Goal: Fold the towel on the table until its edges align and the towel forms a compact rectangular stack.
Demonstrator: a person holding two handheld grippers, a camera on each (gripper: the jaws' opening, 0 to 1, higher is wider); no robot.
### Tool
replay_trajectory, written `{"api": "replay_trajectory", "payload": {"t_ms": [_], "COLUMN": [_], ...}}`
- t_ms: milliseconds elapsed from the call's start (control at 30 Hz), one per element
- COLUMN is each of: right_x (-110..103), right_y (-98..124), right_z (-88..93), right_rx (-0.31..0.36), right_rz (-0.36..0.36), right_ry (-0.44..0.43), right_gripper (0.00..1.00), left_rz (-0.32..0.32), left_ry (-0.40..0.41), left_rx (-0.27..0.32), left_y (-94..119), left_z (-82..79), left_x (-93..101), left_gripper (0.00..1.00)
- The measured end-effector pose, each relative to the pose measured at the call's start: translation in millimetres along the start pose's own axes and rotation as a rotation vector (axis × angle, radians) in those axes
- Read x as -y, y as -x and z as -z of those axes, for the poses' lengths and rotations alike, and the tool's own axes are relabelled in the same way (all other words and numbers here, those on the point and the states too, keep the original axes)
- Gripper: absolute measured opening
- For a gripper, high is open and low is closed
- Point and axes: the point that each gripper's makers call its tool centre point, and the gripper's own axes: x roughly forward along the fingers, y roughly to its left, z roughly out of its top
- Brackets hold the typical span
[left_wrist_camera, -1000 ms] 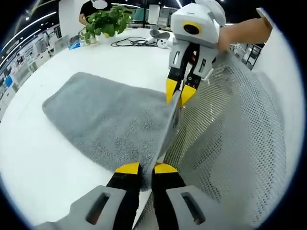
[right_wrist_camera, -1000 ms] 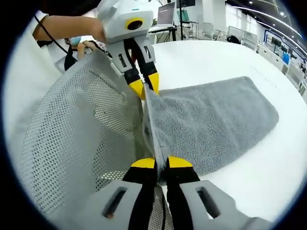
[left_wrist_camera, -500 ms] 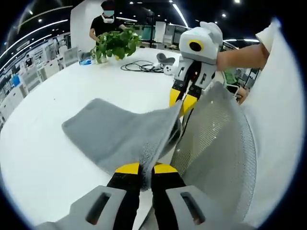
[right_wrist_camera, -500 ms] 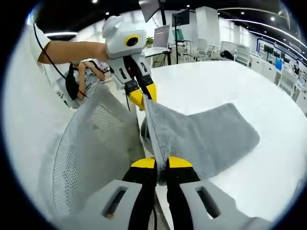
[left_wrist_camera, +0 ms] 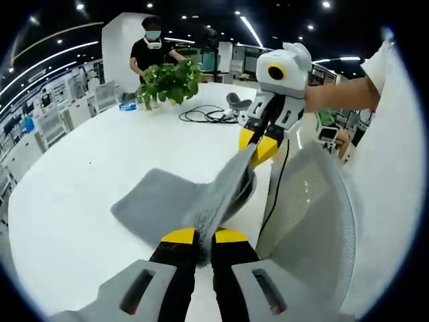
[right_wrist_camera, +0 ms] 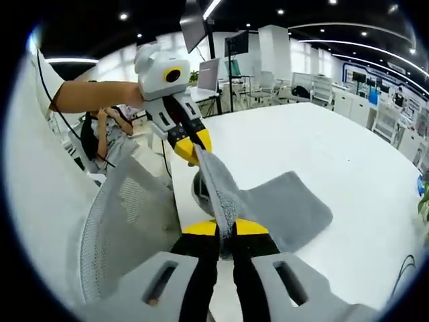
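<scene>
- Left tool, bottom centre of the left gripper view: yellow-tipped jaws closed on one corner of the grey towel.
- Right tool, bottom centre of the right gripper view: jaws likewise clamped on the towel's other near corner.
- Each tool also appears in the opposite view: the right tool at upper centre-right of the left gripper view, the left tool at upper centre-left of the right gripper view, both gripping the lifted edge.
- Towel: the gripped edge is raised and stretched taut between the two tools; the remainder slopes down and lies flat on the white counter, at centre-left in the left gripper view and centre-right in the right gripper view.
- A grey mesh chair back stands at the counter edge, lower right in the left gripper view, lower left in the right gripper view.
- Far end of the counter, upper left of the left gripper view: a potted plant, a coil of black cable, and a person standing behind the plant.
</scene>
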Motion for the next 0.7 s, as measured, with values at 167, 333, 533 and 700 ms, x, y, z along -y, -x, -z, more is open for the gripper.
{"api": "replay_trajectory", "payload": {"t_ms": [167, 333, 533, 700], "right_x": [19, 33, 60, 72], "right_y": [-3, -3, -8, -10], "right_z": [-9.0, -20.1, -21.9, -19.1], "right_rx": [0.003, 0.020, 0.029, 0.021], "right_rz": [0.078, 0.127, 0.164, 0.194], "right_ry": [0.011, 0.006, -0.035, -0.048], "right_gripper": [0.04, 0.05, 0.05, 0.05], "left_rz": [-0.042, -0.073, -0.102, -0.111], "left_ry": [0.006, 0.022, 0.031, 0.013], "left_rx": [-0.002, 0.008, 0.001, -0.003], "left_y": [-6, -9, -16, -22], "left_z": [-7.6, -16.9, -25.0, -29.5], "left_x": [-17.7, -34.1, -52.0, -60.6], "left_gripper": [0.07, 0.07, 0.07, 0.07]}}
